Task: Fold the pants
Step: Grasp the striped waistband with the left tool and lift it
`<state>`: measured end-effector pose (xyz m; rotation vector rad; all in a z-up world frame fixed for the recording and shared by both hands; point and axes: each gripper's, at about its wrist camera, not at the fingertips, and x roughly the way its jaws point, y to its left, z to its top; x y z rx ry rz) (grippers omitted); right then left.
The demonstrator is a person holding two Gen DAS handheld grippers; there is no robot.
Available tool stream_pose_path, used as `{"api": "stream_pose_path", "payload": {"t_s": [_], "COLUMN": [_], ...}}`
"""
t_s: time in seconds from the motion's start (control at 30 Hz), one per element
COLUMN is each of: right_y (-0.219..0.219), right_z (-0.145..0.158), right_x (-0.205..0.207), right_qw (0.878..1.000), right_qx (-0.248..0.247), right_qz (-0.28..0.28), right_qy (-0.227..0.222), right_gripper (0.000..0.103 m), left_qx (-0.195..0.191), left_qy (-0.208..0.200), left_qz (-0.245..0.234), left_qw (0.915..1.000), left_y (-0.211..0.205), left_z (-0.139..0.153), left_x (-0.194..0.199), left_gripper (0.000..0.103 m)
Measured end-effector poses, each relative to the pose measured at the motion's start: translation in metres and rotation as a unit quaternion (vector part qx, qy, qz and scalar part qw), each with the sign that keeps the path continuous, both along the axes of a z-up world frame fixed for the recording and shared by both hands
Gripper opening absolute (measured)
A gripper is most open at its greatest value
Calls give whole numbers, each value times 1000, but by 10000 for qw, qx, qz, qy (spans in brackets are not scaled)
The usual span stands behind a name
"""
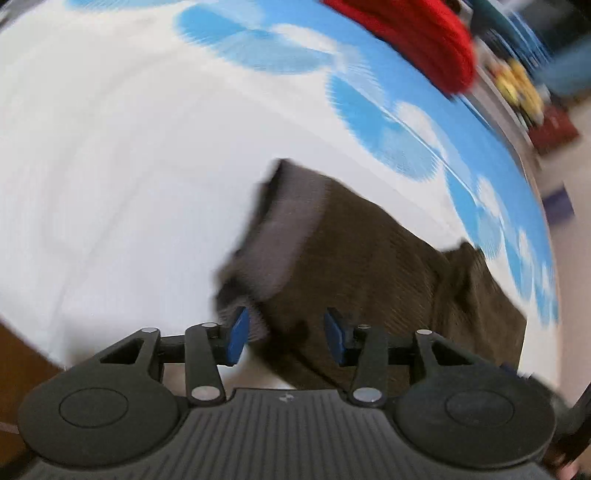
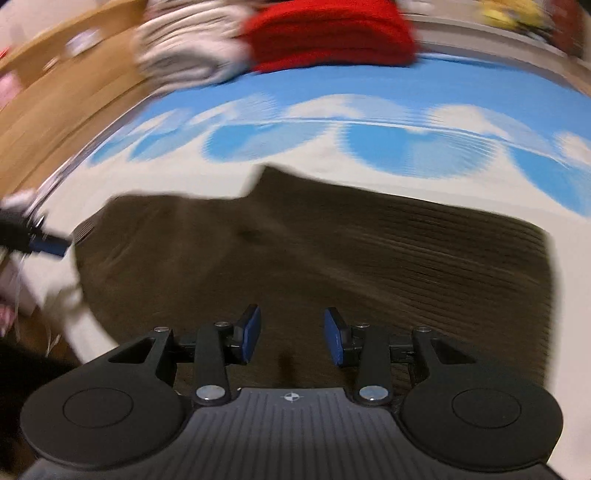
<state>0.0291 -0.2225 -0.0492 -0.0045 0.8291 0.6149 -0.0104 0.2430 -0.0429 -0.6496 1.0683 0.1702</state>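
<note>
1. The pants (image 2: 314, 251), brown and ribbed, lie flat on the sheet (image 1: 110, 166), a white cloth with a blue cloud border. They look already folded into a broad rectangle, though blur hides the layers.
2. From the pants, a red stack (image 2: 332, 33) sits well beyond the far edge, past the blue border, with a pale stack (image 2: 184, 48) beside it.
3. Left gripper (image 1: 282, 338): jaws spread, blue pads clear of each other. It hangs at the pants' waistband (image 1: 284, 229) end, where grey lining shows. One pad lies near the waistband corner; I cannot tell whether it touches. Nothing is pinched.
4. Right gripper (image 2: 291, 338): jaws spread, nothing between the pads. It hovers over the near edge of the pants, with cloth filling the view ahead of it.
5. The key relation: seen from the right gripper, the pants' long axis runs left to right, crosswise to its fingers. The left gripper shows at the pants' left end in that view.
6. My judgement: each hand is nearest its own end, so a next fold would bring 1 short end across to the other. Both would need to close on an edge first.
</note>
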Motion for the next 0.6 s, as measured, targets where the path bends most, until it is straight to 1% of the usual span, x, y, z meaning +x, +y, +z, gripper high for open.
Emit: {"api": "stream_pose_path", "payload": {"t_s": [0.03, 0.1, 0.13, 0.2, 0.23, 0.27, 0.3, 0.33, 0.37, 0.4, 0.43, 0.5, 0.57, 0.6], "right_y": [14, 37, 48, 66, 74, 81, 86, 88, 90, 88, 83, 79, 74, 73], "right_z": [0, -1, -3, -10, -15, -23, -28, -25, -22, -17, -13, -6, -3, -4], "right_x": [-2, -4, -4, -7, -11, -13, -18, -24, -27, -26, -24, -18, -14, -13], "right_qw": [9998, 9991, 9987, 9968, 9941, 9893, 9841, 9812, 9788, 9796, 9827, 9880, 9922, 9929], "right_qx": [-29, -39, -33, -101, -236, -445, -649, -786, -859, -763, -495, -123, 1, 26], "right_qz": [171, 405, 513, 778, 1020, 1287, 1549, 1727, 1837, 1834, 1752, 1512, 1242, 1180], "right_qy": [-54, -84, -48, 124, 299, 530, 571, 356, 289, 300, 339, 290, 98, 129], "right_gripper": [40, 40, 40, 40, 40, 44, 45, 47, 48, 47, 45, 45, 45, 46], "left_qx": [-88, -225, -288, -432, -480, -498, -505, -504, -487, -455, -409, -342, -295, -246], "left_qy": [51, 160, 219, 304, 315, 312, 320, 334, 370, 412, 464, 567, 624, 589], "left_qz": [87, 144, 146, 100, 48, -4, -62, -107, -144, -160, -171, -172, -153, -151], "left_qw": [9999, 9995, 9992, 9986, 9983, 9983, 9982, 9981, 9980, 9980, 9979, 9977, 9975, 9978], "left_y": [8, 17, 20, 22, 21, 20, 17, 18, 15, 11, 9, 5, 1, -2], "left_z": [-1, -10, -14, -20, -22, -26, -29, -32, -34, -39, -43, -51, -57, -58], "left_x": [-4, -9, -12, -10, -6, -6, -2, -2, 3, 8, 12, 18, 22, 25], "left_gripper": [56, 66, 68, 74, 75, 78, 80, 80, 80, 81, 81, 81, 83, 85]}}
